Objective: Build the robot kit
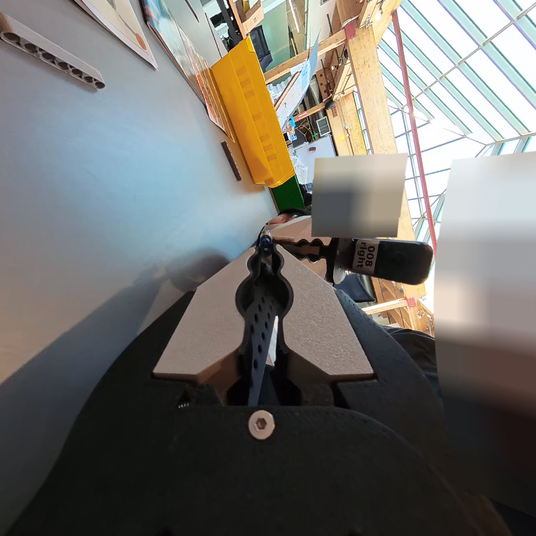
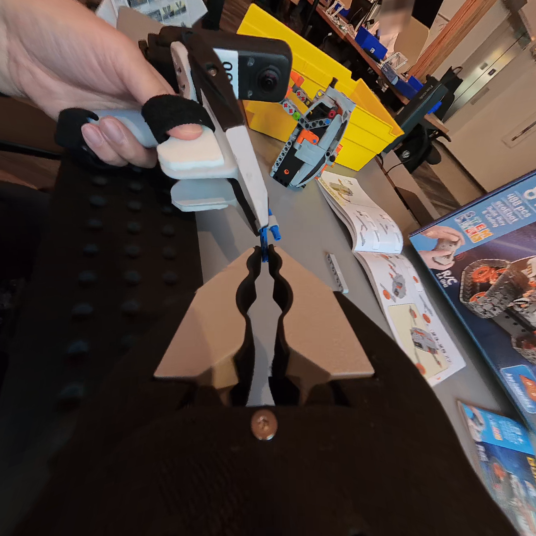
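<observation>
**Gripped part.** A small blue-and-grey connector (image 2: 264,236) is held in the air between the two tools. It is well in front of the yellow bin (image 2: 319,87) and above the grey table (image 2: 301,232).

**Right gripper** (image 2: 264,251). The jaws stand narrow. Their tips pinch the lower blue end of the connector.

**Left gripper** (image 1: 265,256). The jaws are nearly closed, with the blue part caught at their very tips. In the right wrist view this tool comes down from the side away from the bin, carried by a hand (image 2: 72,63), and meets the upper grey end of the connector. That view does not show how far the piece sits inside these fingers.

**Surroundings.**
- A partly built grey, black and orange model (image 2: 313,139) stands directly against the front of the bin.
- An open instruction booklet (image 2: 374,232) lies nearer than the bin.
- A loose grey beam with holes (image 2: 336,272) lies just beside the booklet.
- A blue printed box (image 2: 478,275) lies farther from the bin than the booklet.

**Handling judgement.**
- The connector appears to be rigid moulded plastic. It is very light, smooth and not fragile.
- Its round section is likely to roll or pivot under an off-centre pinch.
- Grip across the shank close to the collar, with the fingertips square to its axis.
- Use moderate force, because too much squeeze may shoot so small a part out of the tips.
</observation>
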Demonstrator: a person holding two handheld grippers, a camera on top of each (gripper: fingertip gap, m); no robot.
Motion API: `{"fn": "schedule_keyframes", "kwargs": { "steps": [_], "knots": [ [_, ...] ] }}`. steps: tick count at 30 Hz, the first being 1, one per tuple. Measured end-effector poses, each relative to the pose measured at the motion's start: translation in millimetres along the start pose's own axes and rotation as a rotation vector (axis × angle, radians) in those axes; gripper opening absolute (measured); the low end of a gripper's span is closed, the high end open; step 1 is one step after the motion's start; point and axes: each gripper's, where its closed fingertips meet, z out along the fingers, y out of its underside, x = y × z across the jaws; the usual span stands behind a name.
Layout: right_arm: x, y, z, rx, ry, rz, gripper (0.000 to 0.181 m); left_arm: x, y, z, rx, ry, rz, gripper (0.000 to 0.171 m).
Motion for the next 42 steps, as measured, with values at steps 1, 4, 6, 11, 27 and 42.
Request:
{"fn": "schedule_keyframes", "kwargs": {
  "steps": [1,4,6,11,27,42],
  "knots": [
    [0,0,0,-0.008,0.013,-0.033,0.003,-1,0,0,0.000,-0.006,0.001,0.005],
    [-3,1,1,-0.022,0.028,-0.111,0.003,-3,1,0,-0.005,-0.016,-0.008,0.005],
    [-5,2,0,-0.009,0.007,-0.119,0.003,-3,3,0,-0.021,-0.018,-0.011,0.005],
    [-13,5,-3,0.007,-0.039,-0.180,0.003,-6,13,1,-0.090,-0.036,0.002,0.005],
    [-28,9,1,0.011,-0.070,-0.217,0.003,-16,22,-3,-0.168,-0.087,-0.018,0.005],
    [-33,9,3,0.025,-0.096,-0.237,0.003,-17,28,-6,-0.232,-0.090,0.002,0.006]
  ]
}}
